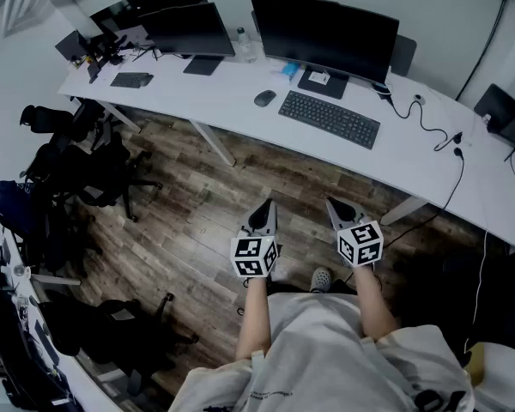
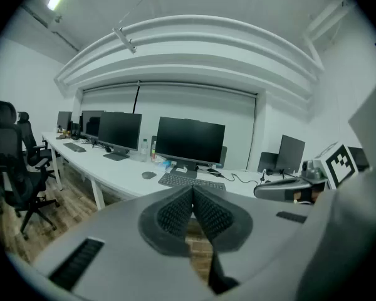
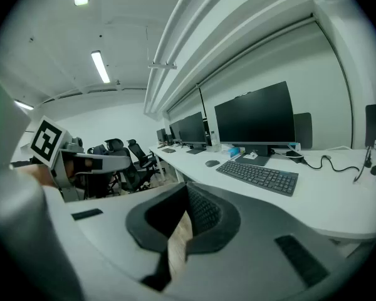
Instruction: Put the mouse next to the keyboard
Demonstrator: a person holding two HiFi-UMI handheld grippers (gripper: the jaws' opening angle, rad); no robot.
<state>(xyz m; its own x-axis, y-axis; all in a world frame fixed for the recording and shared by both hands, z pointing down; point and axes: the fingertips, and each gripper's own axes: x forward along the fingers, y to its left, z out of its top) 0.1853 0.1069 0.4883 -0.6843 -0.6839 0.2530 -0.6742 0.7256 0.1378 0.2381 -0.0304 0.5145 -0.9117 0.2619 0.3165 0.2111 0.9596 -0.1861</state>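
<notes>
A dark mouse [image 1: 264,98] lies on the long white desk [image 1: 240,101], just left of a black keyboard [image 1: 329,118]. Both show small in the left gripper view, the mouse [image 2: 149,175] and keyboard [image 2: 192,181], and in the right gripper view, the mouse [image 3: 212,163] and keyboard [image 3: 258,175]. My left gripper [image 1: 264,209] and right gripper [image 1: 337,208] hang side by side over the wooden floor, well short of the desk. Each is shut with nothing between its jaws. In their own views the left gripper [image 2: 192,196] and the right gripper [image 3: 187,196] point toward the desk.
A large monitor [image 1: 324,37] stands behind the keyboard, a second monitor [image 1: 187,29] and a small keyboard [image 1: 131,80] further left. A black cable [image 1: 429,127] trails across the desk's right part. Office chairs [image 1: 77,166] stand on the floor at left. Desk legs [image 1: 213,142] stand ahead.
</notes>
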